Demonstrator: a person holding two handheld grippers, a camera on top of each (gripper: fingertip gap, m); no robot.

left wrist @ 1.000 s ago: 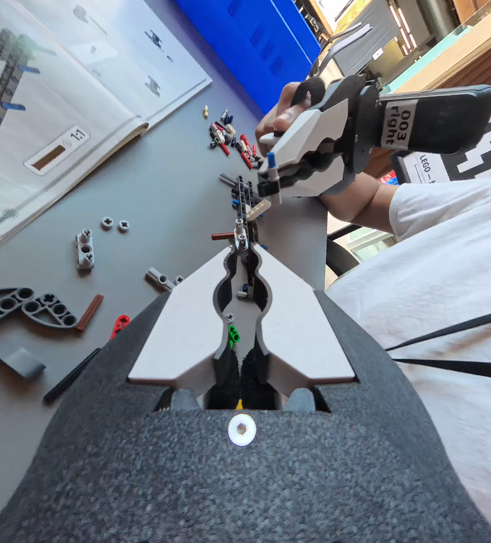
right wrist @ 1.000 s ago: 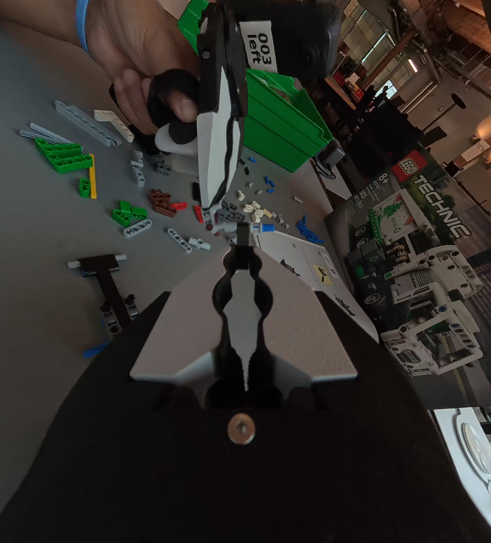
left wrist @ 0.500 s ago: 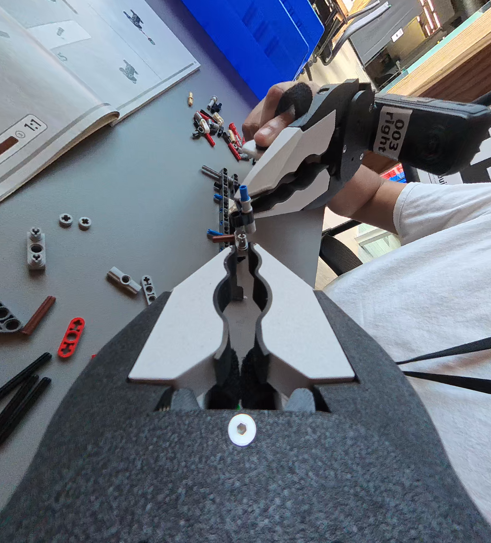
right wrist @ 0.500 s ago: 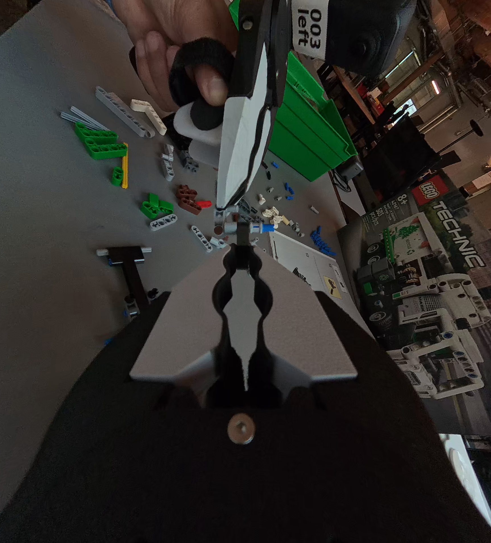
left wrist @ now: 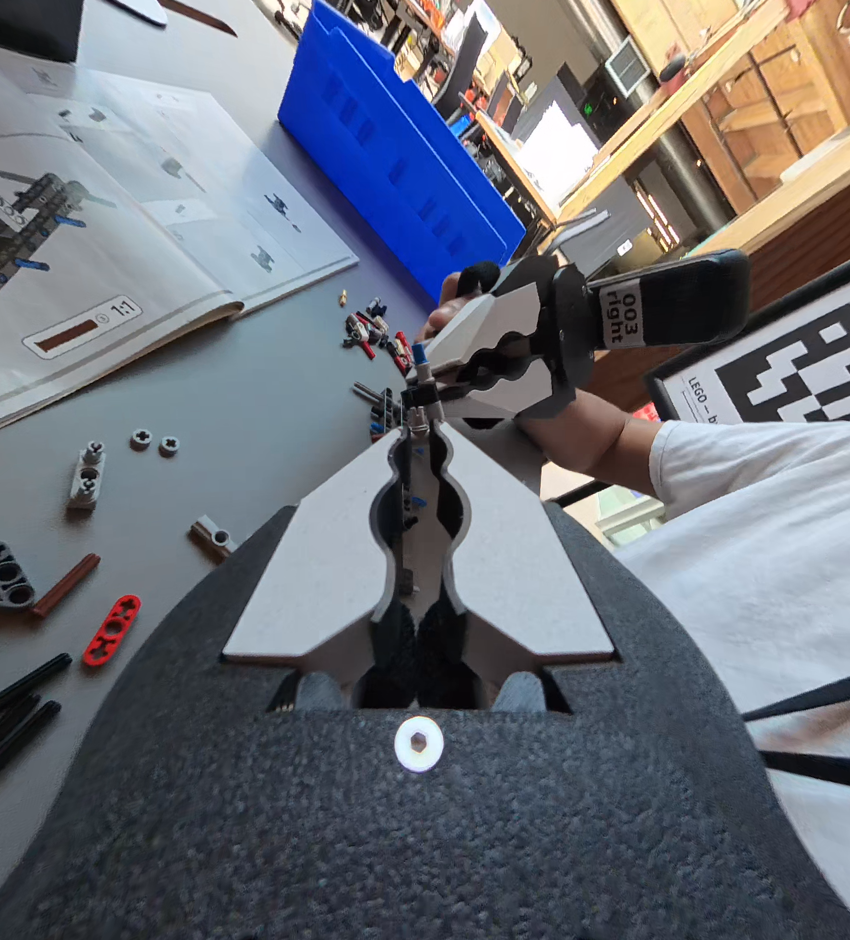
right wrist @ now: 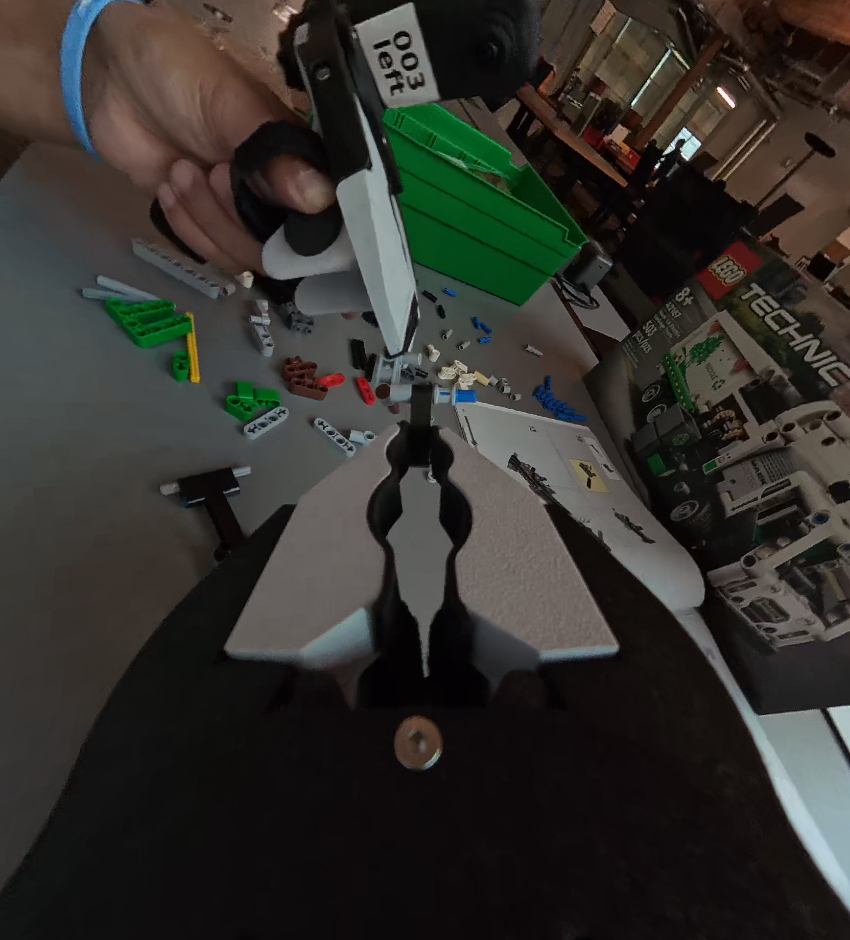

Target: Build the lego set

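Observation:
My left gripper [left wrist: 418, 432] is shut on a small grey connector piece [left wrist: 415, 421], held above the grey table. My right gripper [right wrist: 419, 432] is shut on a black connector [right wrist: 419, 407] that carries a grey axle with a blue pin end [right wrist: 458, 395] across it. The right gripper [left wrist: 425, 389] comes in from the right in the left wrist view, with its piece right against my left one. In the right wrist view the left gripper [right wrist: 396, 356] comes down from above with the grey piece [right wrist: 391, 370] beside the axle. I cannot tell whether the parts are joined.
An open instruction booklet [left wrist: 107, 229] and a blue bin [left wrist: 387, 168] lie at the back. A green bin [right wrist: 463, 213], the set's box [right wrist: 743, 432], green beams [right wrist: 148, 320], a black T-shaped assembly [right wrist: 209, 488], a red beam [left wrist: 110, 630] and loose pins lie around. The grippers are tip to tip, or close to it.
The right gripper has come down and closer to my left gripper's tips, so the two held pieces have met. Both grippers stayed shut.

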